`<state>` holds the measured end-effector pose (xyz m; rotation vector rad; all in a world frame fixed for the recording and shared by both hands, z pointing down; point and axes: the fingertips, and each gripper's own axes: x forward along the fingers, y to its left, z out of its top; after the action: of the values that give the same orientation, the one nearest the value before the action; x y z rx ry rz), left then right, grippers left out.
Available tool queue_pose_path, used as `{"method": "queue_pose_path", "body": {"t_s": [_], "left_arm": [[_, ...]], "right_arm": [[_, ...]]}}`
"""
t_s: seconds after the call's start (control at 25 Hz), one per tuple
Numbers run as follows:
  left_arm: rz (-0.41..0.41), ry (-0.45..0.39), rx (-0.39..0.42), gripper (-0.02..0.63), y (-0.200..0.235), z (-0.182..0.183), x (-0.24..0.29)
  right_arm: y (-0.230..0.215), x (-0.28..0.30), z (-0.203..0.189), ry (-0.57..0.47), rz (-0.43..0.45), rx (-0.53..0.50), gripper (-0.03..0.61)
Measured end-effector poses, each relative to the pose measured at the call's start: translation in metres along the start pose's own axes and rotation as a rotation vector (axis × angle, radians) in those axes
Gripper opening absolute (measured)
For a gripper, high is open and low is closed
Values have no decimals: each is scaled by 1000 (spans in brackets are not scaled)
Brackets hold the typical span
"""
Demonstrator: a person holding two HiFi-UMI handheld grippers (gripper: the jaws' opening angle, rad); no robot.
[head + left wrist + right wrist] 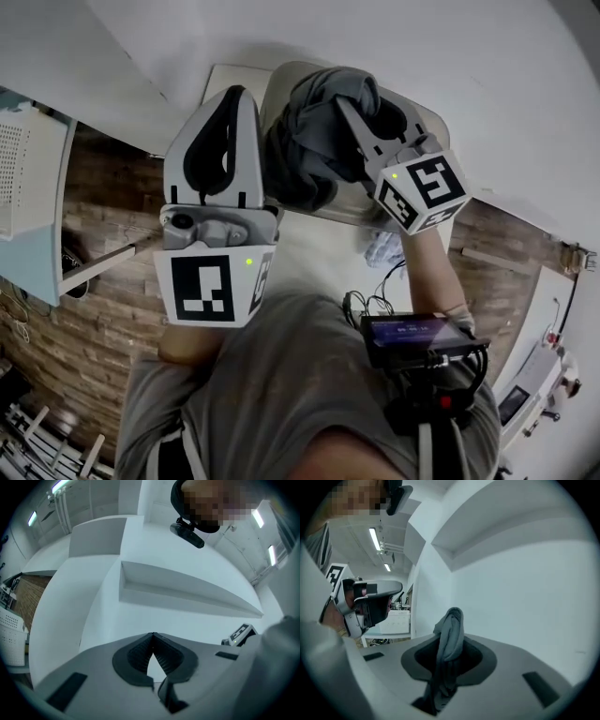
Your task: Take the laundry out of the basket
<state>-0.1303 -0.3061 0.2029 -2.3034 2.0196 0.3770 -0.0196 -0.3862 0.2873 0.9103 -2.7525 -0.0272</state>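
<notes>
right gripper is clamped on a grey garment. the jaws are only narrowly apart, with the cloth pinched between the pads and bunched up. in the right gripper view a fold is seen poking out past the tips, and the rest trails back under the jaws. the garment is held in the air over a pale tub, judged to be the basket; whether its tail is clear of the rim cannot be told. left gripper is closed tip to tip, with nothing in it. it is placed just beside the hanging bundle, on the bundle's left. the bundle's long axis is judged to run along the right jaws, so a second grip would be nearest from the left.
</notes>
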Motion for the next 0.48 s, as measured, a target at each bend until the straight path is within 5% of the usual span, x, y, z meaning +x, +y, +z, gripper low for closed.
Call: {"method": "queue_pose_path", "body": {"t_s": [0.48], "left_arm": [[-34, -83, 57, 8, -21, 39, -44]], "right_arm": [[1, -79, 157, -298, -113, -124, 77]]}}
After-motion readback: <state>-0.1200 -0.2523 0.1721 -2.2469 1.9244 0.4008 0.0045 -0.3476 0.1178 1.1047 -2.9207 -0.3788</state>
